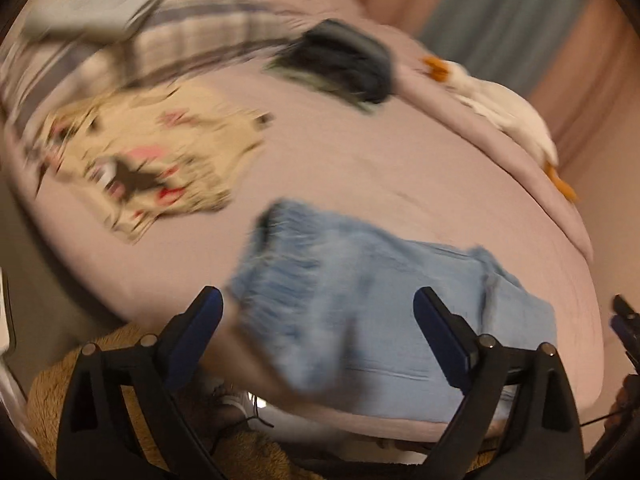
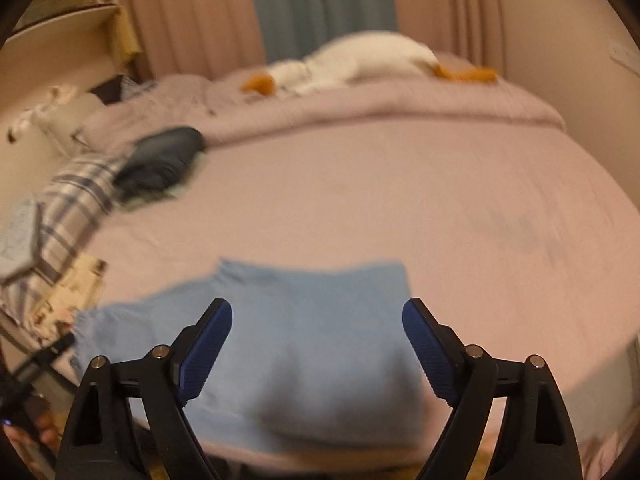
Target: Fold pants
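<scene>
Both your hand-held grippers, left (image 1: pixel 316 320) and right (image 2: pixel 317 330), gape empty; the loose pants (image 2: pixel 288 320) may unfold near the bed (image 2: pixel 440 200) edge.

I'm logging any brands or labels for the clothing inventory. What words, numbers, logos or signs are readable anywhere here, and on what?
None can be read in either view.
Cream printed garment: dark and red marks, too blurred to tell whether they are letters or pictures.
Light blue pants: no label or tag visible.
Dark folded item, plaid fabric and white plush toy: no text visible.
</scene>
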A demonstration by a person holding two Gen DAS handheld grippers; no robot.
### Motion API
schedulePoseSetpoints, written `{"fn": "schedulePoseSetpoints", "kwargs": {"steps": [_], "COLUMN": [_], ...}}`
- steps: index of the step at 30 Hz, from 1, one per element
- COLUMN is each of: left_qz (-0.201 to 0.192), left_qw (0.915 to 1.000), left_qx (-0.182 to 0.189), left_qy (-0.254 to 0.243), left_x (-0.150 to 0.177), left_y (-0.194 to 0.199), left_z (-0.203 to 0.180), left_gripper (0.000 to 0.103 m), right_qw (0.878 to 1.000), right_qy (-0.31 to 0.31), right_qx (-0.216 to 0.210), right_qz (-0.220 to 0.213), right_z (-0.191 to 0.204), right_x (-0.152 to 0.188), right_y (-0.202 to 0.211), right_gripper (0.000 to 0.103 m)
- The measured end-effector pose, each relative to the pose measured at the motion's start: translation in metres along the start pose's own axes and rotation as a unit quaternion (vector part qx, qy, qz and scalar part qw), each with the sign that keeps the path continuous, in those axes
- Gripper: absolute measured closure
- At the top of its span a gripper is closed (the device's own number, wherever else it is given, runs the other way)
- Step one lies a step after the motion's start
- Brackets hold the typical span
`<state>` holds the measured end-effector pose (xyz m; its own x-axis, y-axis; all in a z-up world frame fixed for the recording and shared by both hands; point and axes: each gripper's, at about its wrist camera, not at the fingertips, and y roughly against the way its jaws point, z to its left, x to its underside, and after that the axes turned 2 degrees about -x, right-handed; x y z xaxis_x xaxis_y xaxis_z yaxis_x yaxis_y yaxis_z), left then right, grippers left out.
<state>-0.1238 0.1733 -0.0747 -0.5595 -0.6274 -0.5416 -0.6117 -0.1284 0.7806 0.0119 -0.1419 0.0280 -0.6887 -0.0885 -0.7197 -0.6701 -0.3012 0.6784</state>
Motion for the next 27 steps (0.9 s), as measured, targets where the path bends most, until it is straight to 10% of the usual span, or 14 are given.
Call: {"fn": "schedulePoseSetpoints", "kwargs": {"steps": [9,12,18,22,27], "left_qz": [0.063,0.051,0.064,-0.008,-0.054], "left_qw": [0.9942,0.9935,0.9894,0.9956,0.9792], "left_qx": [0.061,0.085,0.101,0.092,0.166], "left_qy": [0.063,0.057,0.083,0.012,-0.103], "left_x": [0.031,0.025,0.013,-0.001,-0.003], "left_y": [-0.04,-0.045,-0.053,-0.003,0.037], "left_z": [0.024,0.016,0.007,-0.038,-0.128], "left_gripper": [0.018,0.05,0.079,0.084,0.084], "right_qw": [0.997,0.997,0.996,0.997,0.995], "right_qy": [-0.038,-0.023,-0.035,-0.047,-0.083], "right_qx": [-0.067,-0.058,-0.057,-0.047,-0.042], "right_qz": [0.017,0.037,0.052,0.045,0.034], "right_z": [0.038,0.044,0.034,0.019,-0.011], "right_x": [0.003,0.015,0.02,0.021,0.022], "right_y": [-0.034,-0.042,-0.046,-0.043,-0.036], "right_gripper": [0.015,0.015,0.015,0.015,0.015]}}
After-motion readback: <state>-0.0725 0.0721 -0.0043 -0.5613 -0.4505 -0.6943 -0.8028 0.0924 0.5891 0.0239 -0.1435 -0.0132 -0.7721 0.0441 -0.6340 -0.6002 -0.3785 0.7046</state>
